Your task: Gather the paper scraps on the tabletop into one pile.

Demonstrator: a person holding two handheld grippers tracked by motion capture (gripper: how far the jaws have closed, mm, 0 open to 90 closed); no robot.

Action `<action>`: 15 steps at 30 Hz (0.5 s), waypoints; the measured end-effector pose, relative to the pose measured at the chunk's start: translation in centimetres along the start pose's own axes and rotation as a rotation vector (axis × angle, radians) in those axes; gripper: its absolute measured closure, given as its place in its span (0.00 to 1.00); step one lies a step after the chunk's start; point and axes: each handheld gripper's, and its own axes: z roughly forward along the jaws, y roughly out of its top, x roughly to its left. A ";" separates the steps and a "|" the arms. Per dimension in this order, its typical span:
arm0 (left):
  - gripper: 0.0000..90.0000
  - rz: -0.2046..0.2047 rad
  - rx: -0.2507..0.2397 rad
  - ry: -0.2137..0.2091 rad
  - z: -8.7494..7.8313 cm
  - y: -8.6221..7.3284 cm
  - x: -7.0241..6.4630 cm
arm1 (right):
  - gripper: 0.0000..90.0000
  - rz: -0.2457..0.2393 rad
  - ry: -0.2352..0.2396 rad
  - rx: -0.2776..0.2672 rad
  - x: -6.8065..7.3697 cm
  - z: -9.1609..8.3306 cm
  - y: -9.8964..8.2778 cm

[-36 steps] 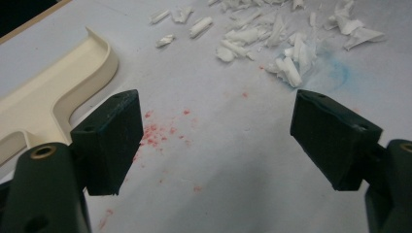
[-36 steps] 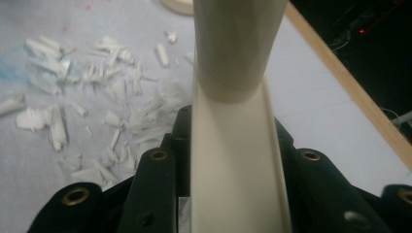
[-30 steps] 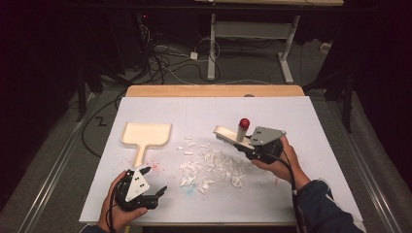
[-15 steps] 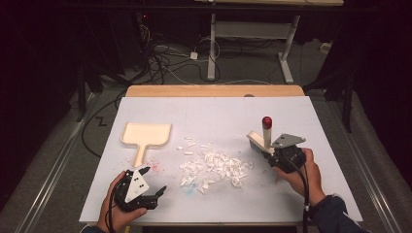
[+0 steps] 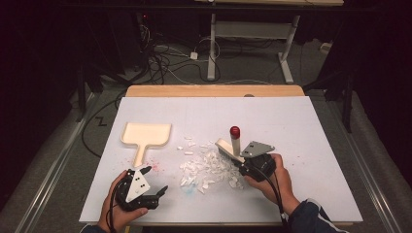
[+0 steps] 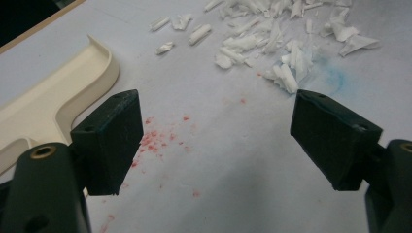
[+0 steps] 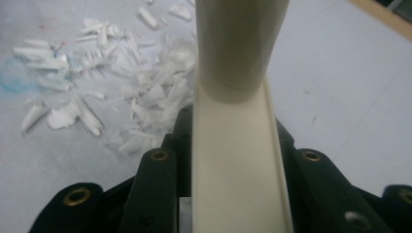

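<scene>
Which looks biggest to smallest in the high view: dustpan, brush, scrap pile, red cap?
1. scrap pile, the widest spread.
2. dustpan.
3. brush, though the right gripper hides part of it.
4. red cap.

Cream brush [image 5: 230, 146] (red-capped handle), cream dustpan [image 5: 145, 135], white paper scraps [image 5: 206, 167], black tongs [image 5: 243, 167].

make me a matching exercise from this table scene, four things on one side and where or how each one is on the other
Things:
1. dustpan
2. brush
3. paper scraps
4. left gripper

States:
A. heaped mid-table on the white sheet
B. clamped in the right gripper, red knob up
C. jaws wide apart, nothing between them
D. lying flat at the left, untouched

Pairs: 1-D, 2-B, 3-A, 4-C
</scene>
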 end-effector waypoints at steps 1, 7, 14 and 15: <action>0.21 -0.001 -0.001 0.000 0.0 0.0 0.0 | 0.76 -0.006 -0.016 -0.012 -0.2 -0.2 0.2; 0.21 -0.010 0.000 0.004 -0.1 -0.1 0.2 | 0.76 0.036 -0.055 -0.057 -3.1 -0.2 0.7; 0.21 -0.012 0.007 0.008 0.0 -0.1 0.2 | 0.76 0.027 -0.214 -0.015 -6.3 1.3 0.2; 0.21 -0.007 -0.001 0.012 0.0 -0.1 0.2 | 0.76 0.014 -0.245 0.007 -6.6 1.9 0.2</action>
